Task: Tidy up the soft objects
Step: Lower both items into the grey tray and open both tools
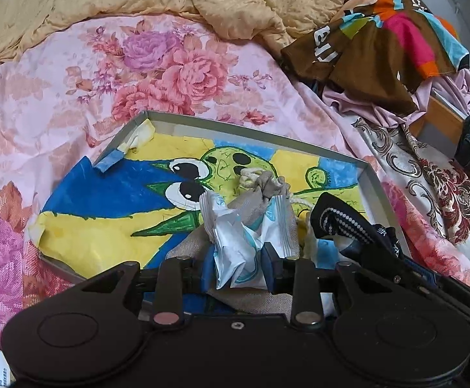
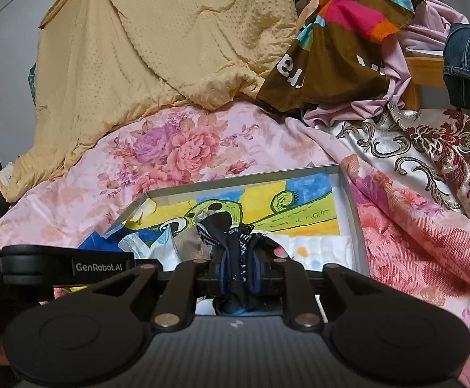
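A pink floral bedsheet [image 1: 73, 97] is spread beneath everything, half buried at the back under one tan quilt [image 2: 154, 48]. One shallow grey box lid [image 1: 244, 127] is laid on it, lined with a cartoon drawing [image 1: 105, 200]; its near edge is cut off by the grippers. Inside, one beige drawstring pouch [image 1: 267, 190] is partly hidden. One crumpled white wrapper [image 1: 238, 245] is pinched upright in the left gripper [image 1: 236, 265]. One dark patterned sock [image 2: 238, 258], long axis pointing away, is seen between the right gripper [image 2: 240, 271] pads; whether it is squeezed cannot be told.
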Tool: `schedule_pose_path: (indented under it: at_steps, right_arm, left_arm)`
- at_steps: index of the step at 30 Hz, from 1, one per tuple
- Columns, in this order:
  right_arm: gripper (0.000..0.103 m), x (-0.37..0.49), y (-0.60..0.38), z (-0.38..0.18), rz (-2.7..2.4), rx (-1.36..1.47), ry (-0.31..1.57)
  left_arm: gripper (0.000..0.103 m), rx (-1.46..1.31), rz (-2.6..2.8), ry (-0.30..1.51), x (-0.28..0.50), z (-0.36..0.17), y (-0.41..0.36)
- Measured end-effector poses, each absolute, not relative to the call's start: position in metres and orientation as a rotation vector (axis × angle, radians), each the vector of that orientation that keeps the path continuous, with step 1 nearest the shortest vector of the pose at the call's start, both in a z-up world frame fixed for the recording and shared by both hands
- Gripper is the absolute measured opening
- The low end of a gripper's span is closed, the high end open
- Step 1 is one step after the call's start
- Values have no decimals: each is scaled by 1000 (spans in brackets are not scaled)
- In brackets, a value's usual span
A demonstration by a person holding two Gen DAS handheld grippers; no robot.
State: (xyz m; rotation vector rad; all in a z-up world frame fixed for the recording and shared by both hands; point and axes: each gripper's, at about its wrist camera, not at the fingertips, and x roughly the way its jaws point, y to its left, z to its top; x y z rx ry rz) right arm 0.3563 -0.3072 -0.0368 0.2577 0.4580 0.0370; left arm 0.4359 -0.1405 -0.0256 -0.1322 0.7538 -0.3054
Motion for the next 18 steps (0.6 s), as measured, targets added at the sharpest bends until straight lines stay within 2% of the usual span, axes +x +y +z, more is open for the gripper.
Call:
schedule_pose_path:
  at_steps: [4, 9, 12, 16, 18]
  right_arm:
    - [25, 357, -308, -37, 38, 256, 459]
    - [27, 357, -307, -36, 36, 254, 457]
    - [38, 355, -306, -36, 36, 247, 452]
    - [52, 354, -306, -34, 27, 237, 457]
    - [56, 353, -305, -33, 18, 226, 465]
  left_arm:
    - [36, -132, -306, 753, 436, -26, -141]
    - [40, -135, -298, 751, 436, -25, -138]
    - [41, -139, -291, 748, 435, -24, -136]
    - [52, -137, -283, 741, 432, -22, -134]
    - [54, -134, -280, 737, 430, -19, -133]
